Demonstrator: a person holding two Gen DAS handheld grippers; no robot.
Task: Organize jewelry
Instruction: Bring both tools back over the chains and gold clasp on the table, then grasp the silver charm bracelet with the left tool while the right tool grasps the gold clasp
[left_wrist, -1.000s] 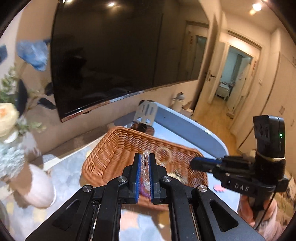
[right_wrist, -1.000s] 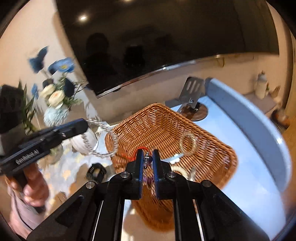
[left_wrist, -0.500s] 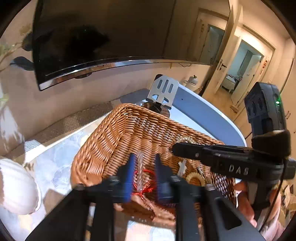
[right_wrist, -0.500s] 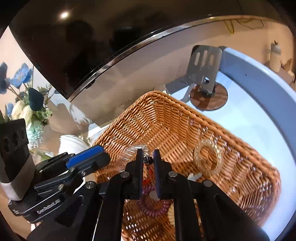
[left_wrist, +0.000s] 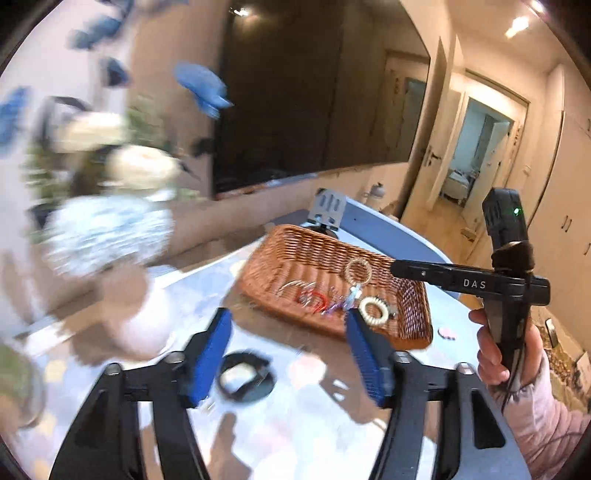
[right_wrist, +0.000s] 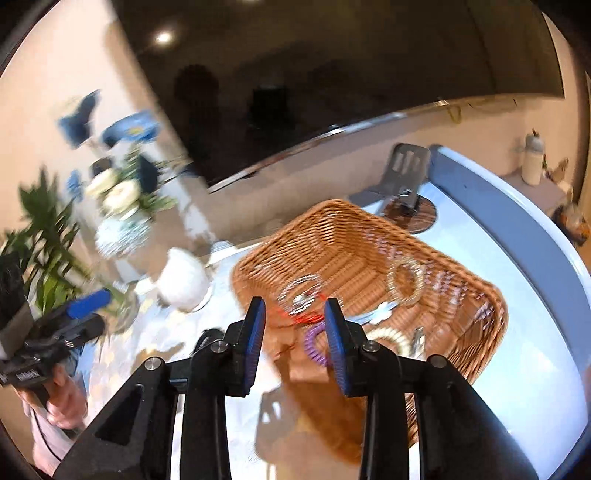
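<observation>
Both hand-held grippers were clamped a second ago, the left on a clear beaded bracelet and the right on a small dark bead of a red cord. Now both stand wide apart and carry nothing.

Left hand-held gripper (left_wrist: 288, 345): blue pads spread wide, pulled back from the brown woven wicker basket (left_wrist: 413, 306), on the side away from the television. Right hand-held gripper (right_wrist: 293, 334): pads apart, hanging over the near rim of the basket (right_wrist: 491, 306).

Contents, placed against the basket:
- clear beaded bracelet (right_wrist: 301, 291), inside, near the middle of the floor
- red cord bracelet (left_wrist: 317, 299), inside, tangled just beside the clear one
- purple coiled band (right_wrist: 314, 343), inside, by the near wall
- cream coiled hair band (left_wrist: 373, 311), inside, toward the near corner
- pale gold ring bracelet (left_wrist: 357, 270), inside, toward the far wall

One item outside: a black band (left_wrist: 245, 374) lies on the pale patterned counter (left_wrist: 303, 417), just short of the near wall, between the left pads in that view.

Judgement: both carried pieces were released into the basket, so that deposit is done. The black band looks to be the remaining piece, and the left hand-held gripper is best placed for it. Both views are motion-blurred; fine detail of the tangle is not legible.
</observation>
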